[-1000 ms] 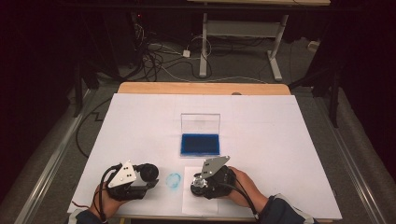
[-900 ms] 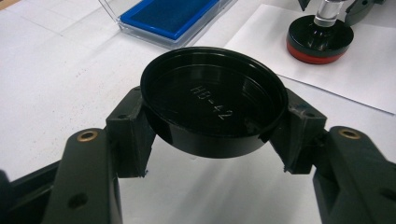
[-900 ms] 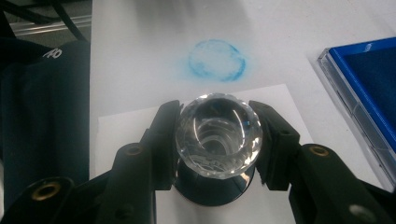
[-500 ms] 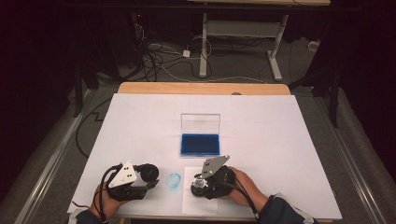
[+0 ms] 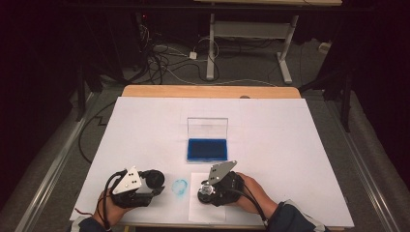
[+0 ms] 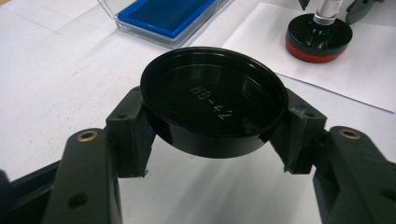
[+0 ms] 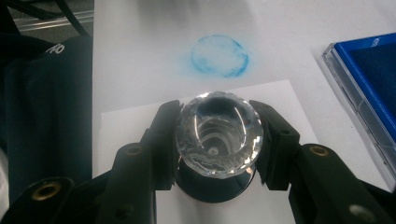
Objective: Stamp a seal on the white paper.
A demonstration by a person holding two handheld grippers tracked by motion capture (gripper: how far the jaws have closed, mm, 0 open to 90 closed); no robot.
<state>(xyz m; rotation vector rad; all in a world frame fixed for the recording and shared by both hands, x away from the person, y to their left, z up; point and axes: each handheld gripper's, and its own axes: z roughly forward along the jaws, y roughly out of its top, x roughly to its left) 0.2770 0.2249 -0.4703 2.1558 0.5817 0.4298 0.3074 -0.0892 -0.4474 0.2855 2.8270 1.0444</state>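
I count one stamp [image 6: 319, 37], one black cap [image 6: 214, 100], one ink pad [image 5: 207, 150], one blue smudge [image 7: 219, 56], one paper sheet [image 5: 195, 210].

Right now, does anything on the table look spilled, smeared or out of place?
Yes: a smudged blue ink ring sits directly on the white table cover, between the two grippers and beside the paper sheet, not on it.

Both forearms enter the high view from six o'clock. The left tool [image 5: 153, 181] sits at about seven o'clock, its jaws pointing toward three o'clock and clamped tight on what they hold. The right tool [image 5: 205, 189], near six o'clock, points toward nine o'clock, jaws likewise clamped.
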